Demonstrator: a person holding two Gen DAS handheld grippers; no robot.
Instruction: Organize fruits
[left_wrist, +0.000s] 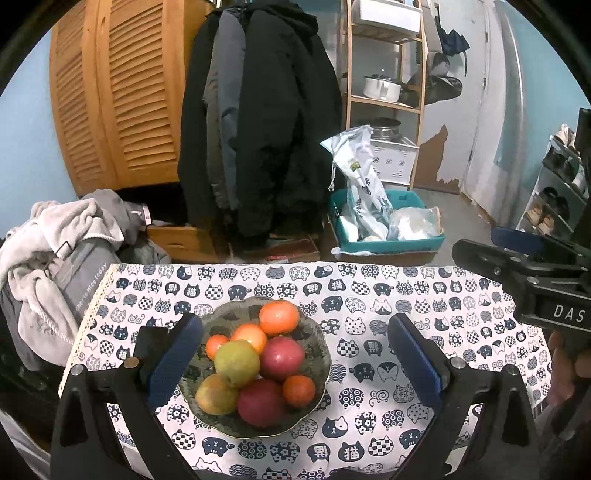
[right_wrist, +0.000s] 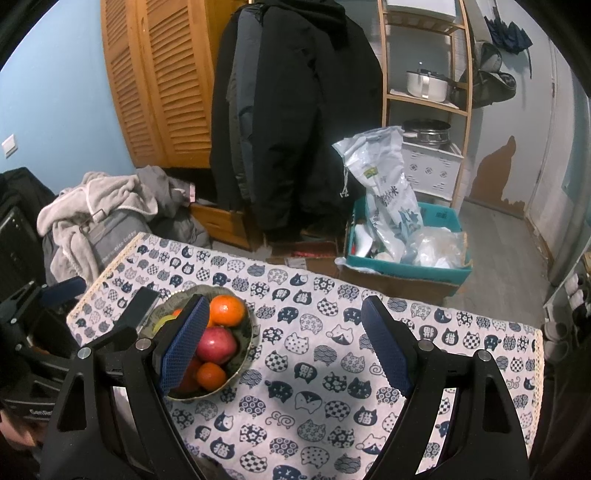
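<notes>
A scalloped grey-green bowl (left_wrist: 314, 354) sits on the cat-print tablecloth (left_wrist: 369, 288) and holds several fruits: oranges (left_wrist: 279, 316), red apples (left_wrist: 282, 358) and yellow-green fruits (left_wrist: 236, 362). My left gripper (left_wrist: 293, 360) is open and empty, hovering above the bowl with its left pad beside the bowl's left rim. My right gripper (right_wrist: 282, 345) is open and empty over the cloth, to the right of the bowl (right_wrist: 243, 350). Its left finger hides part of the fruit. The right gripper also shows in the left wrist view (left_wrist: 517, 269) at the right edge.
A pile of grey clothes (left_wrist: 55, 258) lies off the table's left edge. Beyond the far edge stand hanging dark coats (left_wrist: 258, 129), a teal box with bags (left_wrist: 384, 225) and a wooden shelf (left_wrist: 388, 74). A shoe rack (left_wrist: 554, 192) is at right.
</notes>
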